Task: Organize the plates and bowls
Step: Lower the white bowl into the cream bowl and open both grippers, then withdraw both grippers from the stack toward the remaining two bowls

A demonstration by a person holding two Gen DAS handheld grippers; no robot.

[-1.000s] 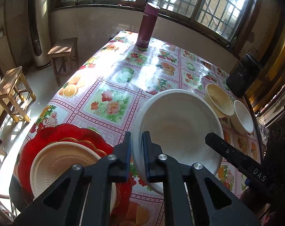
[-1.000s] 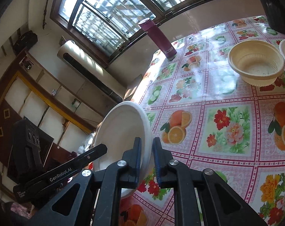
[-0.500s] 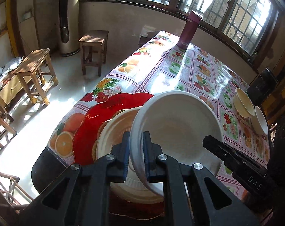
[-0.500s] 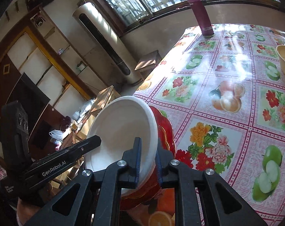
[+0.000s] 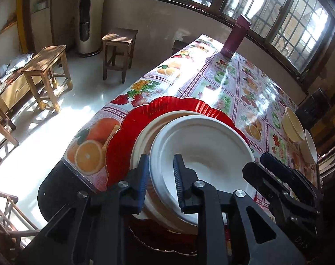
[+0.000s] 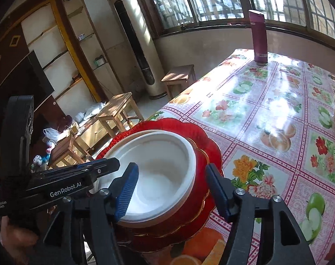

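A white plate (image 5: 202,154) lies on a cream plate (image 5: 145,132), which lies on a red scalloped plate (image 5: 127,137) at the table's near corner. My left gripper (image 5: 160,176) straddles the white plate's near rim with its jaws slightly parted, no longer pinching it. My right gripper (image 6: 170,187) is open wide around the white plate (image 6: 158,172), its fingers on either side of the rim and apart from it. The red plate (image 6: 209,145) shows under the stack in the right wrist view too.
A cream bowl (image 5: 293,128) and a white bowl (image 5: 311,148) stand at the table's right side. A maroon flask (image 6: 259,37) stands at the far corner. Wooden stools (image 5: 45,70) are on the floor to the left. The flowered tablecloth (image 6: 267,121) covers the table.
Both grippers carried the white plate left and down onto the cream and red plates. The right gripper opened wide and the left gripper's jaws loosened on the rim.
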